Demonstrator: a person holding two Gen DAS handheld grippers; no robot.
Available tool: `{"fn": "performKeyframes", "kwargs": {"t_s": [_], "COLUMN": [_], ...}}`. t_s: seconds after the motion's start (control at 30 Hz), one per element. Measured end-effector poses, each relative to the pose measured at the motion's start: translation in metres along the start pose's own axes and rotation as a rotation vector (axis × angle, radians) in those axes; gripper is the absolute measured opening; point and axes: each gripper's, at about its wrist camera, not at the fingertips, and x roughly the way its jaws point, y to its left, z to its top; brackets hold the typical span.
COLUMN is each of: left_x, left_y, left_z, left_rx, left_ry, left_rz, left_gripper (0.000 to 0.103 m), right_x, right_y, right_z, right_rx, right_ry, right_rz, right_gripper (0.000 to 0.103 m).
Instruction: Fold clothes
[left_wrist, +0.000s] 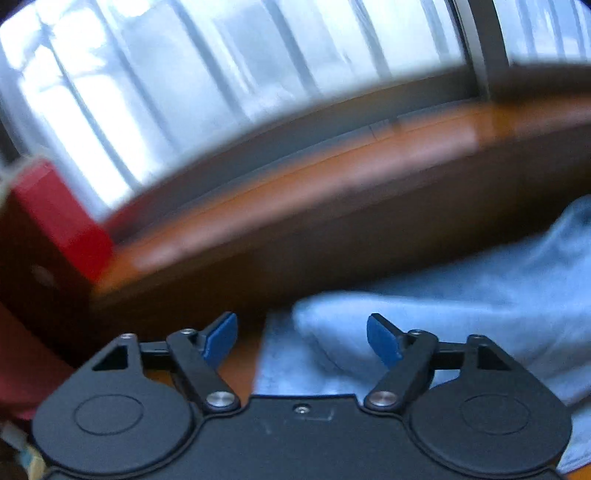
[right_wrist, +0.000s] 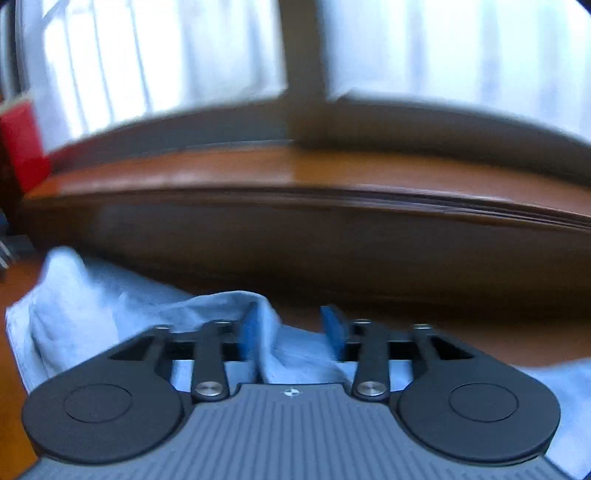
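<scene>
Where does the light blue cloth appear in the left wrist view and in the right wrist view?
Left wrist view: the light blue crumpled cloth fills the lower right, beyond the open claw.
Right wrist view: it lies at the lower left and centre, with a fold rising between the claw's open jaws.
Shared landmark: the red box at the left edge.

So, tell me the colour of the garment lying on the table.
Light blue garment, plain; clearest in the right wrist view.
</scene>
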Motion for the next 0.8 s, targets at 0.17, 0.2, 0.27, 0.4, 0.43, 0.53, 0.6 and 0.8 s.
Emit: {"fn": "performKeyframes", "kwargs": {"t_s": [0.17, 0.2, 0.27, 0.4, 0.43, 0.53, 0.6, 0.8], "left_x": [0.014, 0.013, 0.010, -0.004, -0.009, -0.033, -0.049, -0.073], "left_y": [-0.022, -0.024, -0.027, -0.031, -0.033, -0.040, -0.044, -0.034], "left_z": [-0.022, -0.024, -0.028, -0.036, -0.040, -0.058, -0.070, -0.102], "left_rx": [0.061, 0.072, 0.083, 0.047, 0.031, -0.008, -0.044, -0.261], "left_ry": [0.028, 0.023, 0.029, 0.092, 0.111, 0.161, 0.188, 0.301], "left_rz": [-0.026, -0.006, 0.014, 0.041, 0.046, 0.029, 0.001, -0.158], "left_gripper": [0.084, 0.086, 0.087, 0.087, 0.087, 0.087, 0.095, 0.101], "right_x": [-0.090, -0.099, -0.107, -0.118, -0.115, -0.114, -0.109, -0.094], "right_y": [-0.035, -0.046, -0.066, -0.087, -0.089, -0.112, -0.132, -0.151], "right_z": [-0.049, -0.062, -0.086, -0.119, -0.121, -0.121, -0.114, -0.105], "right_rx": [0.145, 0.192, 0.259, 0.255, 0.226, 0.203, 0.205, 0.172], "right_ry": [-0.106, -0.072, 0.017, 0.078, 0.095, 0.077, 0.073, 0.065], "right_rz": [-0.366, -0.409, -0.406, -0.448, -0.454, -0.434, -0.440, -0.452], "right_gripper": [0.080, 0.080, 0.080, 0.079, 0.082, 0.090, 0.096, 0.098]}}
